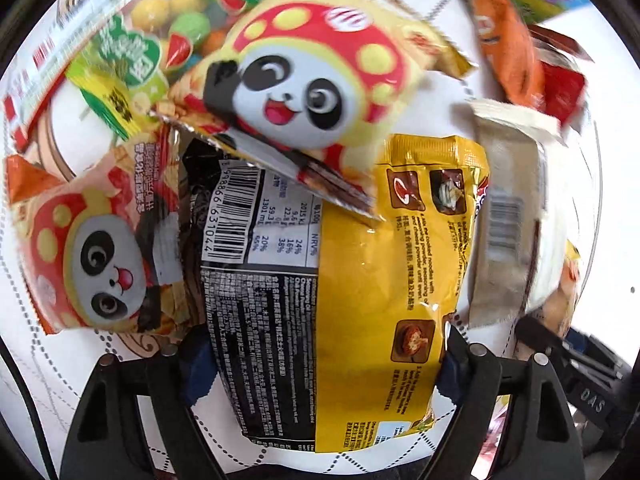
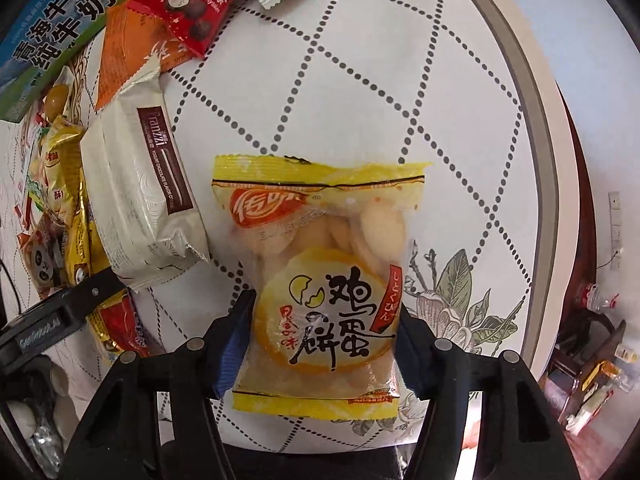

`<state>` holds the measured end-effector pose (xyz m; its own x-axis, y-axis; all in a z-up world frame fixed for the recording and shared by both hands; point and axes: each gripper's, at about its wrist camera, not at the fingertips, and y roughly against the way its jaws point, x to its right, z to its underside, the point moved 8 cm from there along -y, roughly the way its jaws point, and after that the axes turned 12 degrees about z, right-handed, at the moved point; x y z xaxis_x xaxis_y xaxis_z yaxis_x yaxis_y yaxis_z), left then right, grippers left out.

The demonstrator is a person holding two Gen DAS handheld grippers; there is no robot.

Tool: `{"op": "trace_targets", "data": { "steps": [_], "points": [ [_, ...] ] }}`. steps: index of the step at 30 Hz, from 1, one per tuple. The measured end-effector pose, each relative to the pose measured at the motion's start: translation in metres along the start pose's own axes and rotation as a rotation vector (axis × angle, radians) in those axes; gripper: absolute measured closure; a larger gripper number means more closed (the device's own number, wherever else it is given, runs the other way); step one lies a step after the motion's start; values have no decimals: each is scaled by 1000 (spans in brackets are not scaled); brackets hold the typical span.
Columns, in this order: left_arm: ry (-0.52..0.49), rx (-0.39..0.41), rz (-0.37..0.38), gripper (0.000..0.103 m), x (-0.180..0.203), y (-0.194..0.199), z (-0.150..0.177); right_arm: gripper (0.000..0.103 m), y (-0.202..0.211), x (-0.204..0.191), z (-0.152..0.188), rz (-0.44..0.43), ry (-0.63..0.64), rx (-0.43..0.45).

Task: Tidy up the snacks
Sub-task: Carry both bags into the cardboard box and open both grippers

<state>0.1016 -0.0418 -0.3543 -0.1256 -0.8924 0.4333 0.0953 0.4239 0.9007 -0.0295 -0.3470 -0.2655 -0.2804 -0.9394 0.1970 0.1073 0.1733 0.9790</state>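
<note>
Squarely between right gripper (image 2: 324, 344) fingers, egg-biscuit packet (image 2: 320, 280), clamped

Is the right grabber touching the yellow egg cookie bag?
Touching. The right wrist view shows the right gripper with both blue pads pressed against the sides of the egg cookie bag, one on each side.

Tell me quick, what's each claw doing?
Left claw: closed on the yellow-and-black plastic noodle packet.
Right claw: closed on the clear yellow egg-biscuit bag.
</note>
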Motion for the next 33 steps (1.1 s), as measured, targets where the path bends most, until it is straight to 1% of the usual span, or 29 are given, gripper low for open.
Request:
{"op": "trace_targets", "data": {
  "steps": [3,4,6,9,11,13,14,15,18,21,22,23,24,25,26,29,31,32,33],
  "points": [
    [-21,1,-37,18,9,9,15,45,1,0,6,-3,9,43],
    [-19,-4,-46,18,13,8,14,46,11,13,19,-4,12,51],
    [-11,-14,-61,18,16,17,26,50,15,9,27,-28,14,56],
    [-22,-28,-77,18,27,32,31,51,19,11,46,-76,11,46],
    [-25,-45,-86,18,31,47,41,51,21,12,55,-101,13,47],
    [-17,-43,-55,18,40,65,39,51,28,13,61,-127,11,53],
    [-23,-35,-53,18,48,75,36,51,35,14,62,-140,8,63],
    [-29,-21,-50,18,54,87,32,51,43,15,62,-150,11,76],
    [-48,33,1,18,72,132,14,51,78,16,52,-195,13,128],
    [-67,89,49,18,89,177,-6,51,126,13,24,-239,28,199],
    [-68,108,71,18,96,194,-18,51,142,12,14,-254,36,227],
    [-64,130,95,18,101,209,-25,51,160,14,-8,-271,41,247],
    [-54,160,113,18,105,228,-40,51,177,11,-22,-293,48,269],
    [-51,186,120,18,108,235,-53,51,195,7,-36,-312,59,292],
    [-50,209,120,18,110,242,-60,51,210,3,-48,-328,69,317],
    [-53,298,76,18,109,288,-109,51,248,-13,-92,-351,106,385],
    [-60,330,42,18,114,288,-148,51,265,-30,-124,-344,129,425],
    [-63,335,26,18,121,280,-167,51,272,-36,-142,-340,136,441],
    [-54,339,9,18,117,284,-184,51,278,-44,-159,-337,153,449]
  ]
}}
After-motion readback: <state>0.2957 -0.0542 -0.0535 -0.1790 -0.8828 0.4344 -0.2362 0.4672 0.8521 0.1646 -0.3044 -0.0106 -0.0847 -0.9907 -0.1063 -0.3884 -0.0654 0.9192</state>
